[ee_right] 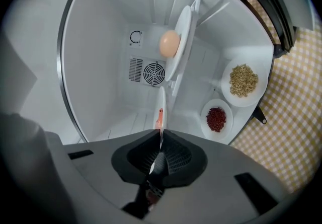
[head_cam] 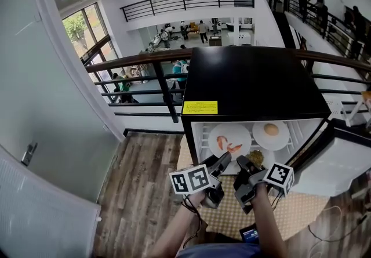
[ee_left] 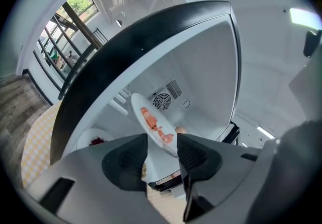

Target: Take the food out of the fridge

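The small black-topped fridge (head_cam: 255, 83) stands open. On its upper shelf a white plate of shrimp (head_cam: 229, 140) sits left of a white plate with an egg (head_cam: 271, 134). My right gripper (ee_right: 160, 150) is shut on the near rim of the shrimp plate (ee_right: 161, 104), which shows edge-on in the right gripper view. My left gripper (ee_left: 162, 155) is open just in front of the same shrimp plate (ee_left: 153, 125), its pads clear of it. In the head view both grippers, left (head_cam: 223, 164) and right (head_cam: 243, 165), are side by side at the fridge's mouth.
Lower in the fridge are a plate of grains (ee_right: 243, 81) and a plate of red food (ee_right: 217, 119). The fridge door (head_cam: 342, 164) hangs open at the right. A yellow checked mat (head_cam: 278, 210) lies under the fridge on wood flooring. A railing (head_cam: 145, 62) runs behind it.
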Tool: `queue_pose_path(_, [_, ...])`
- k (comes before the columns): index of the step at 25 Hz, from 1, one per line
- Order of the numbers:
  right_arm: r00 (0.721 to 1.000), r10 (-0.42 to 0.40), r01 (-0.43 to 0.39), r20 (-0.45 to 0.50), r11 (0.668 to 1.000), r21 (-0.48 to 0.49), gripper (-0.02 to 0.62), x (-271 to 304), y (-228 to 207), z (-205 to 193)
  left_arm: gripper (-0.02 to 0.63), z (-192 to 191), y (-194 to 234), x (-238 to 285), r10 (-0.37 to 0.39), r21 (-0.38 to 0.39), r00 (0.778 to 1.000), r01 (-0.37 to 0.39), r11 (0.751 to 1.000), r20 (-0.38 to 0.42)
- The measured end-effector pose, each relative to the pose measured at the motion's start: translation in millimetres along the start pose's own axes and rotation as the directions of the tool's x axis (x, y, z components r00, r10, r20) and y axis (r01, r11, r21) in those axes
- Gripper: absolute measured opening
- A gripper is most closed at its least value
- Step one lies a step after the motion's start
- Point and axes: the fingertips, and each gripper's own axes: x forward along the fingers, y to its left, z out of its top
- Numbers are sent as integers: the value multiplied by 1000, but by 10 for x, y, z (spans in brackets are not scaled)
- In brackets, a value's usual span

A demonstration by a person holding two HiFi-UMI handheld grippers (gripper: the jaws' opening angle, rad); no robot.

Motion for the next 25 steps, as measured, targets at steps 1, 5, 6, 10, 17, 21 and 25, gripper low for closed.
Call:
queue_pose_path(1, [1000,-6,6,-6,1000,-5,28,-21,-15,-25,183,-8,15,-3,4,1,1000,-4,1000,0])
queue_pose_path(5, [999,-15,15,-30,1000,-17,26,-92,-36,-154,178,-43,48,-33,20,10,1000,-20,1000,5])
queue_pose_path(6, [999,-16,15,-32,1000,-21,26,-112,-38,-184,168,-63,53,-54,28,17,1000,-28,999,6])
queue_pose_path(10, [999,-16,14,-40,999,-44,26,-205,-41,-282,144,-142,31,-173,34,16,999,-34,999,17])
queue_pose_path(17, [998,-4,-2,-70,997,-81,28,-373,-89,-542,143,-346,28,-465,71,-3,997,-71,997,27])
queue_pose_path(21, [996,-5,-7,-87,991,-136,28,-517,-140,-685,127,-488,-8,-646,69,-17,997,-68,998,19])
queue_pose_path(25, [996,-13,-2,-91,987,-163,28,-685,-207,-799,101,-638,-82,-803,46,-55,999,-45,997,6])
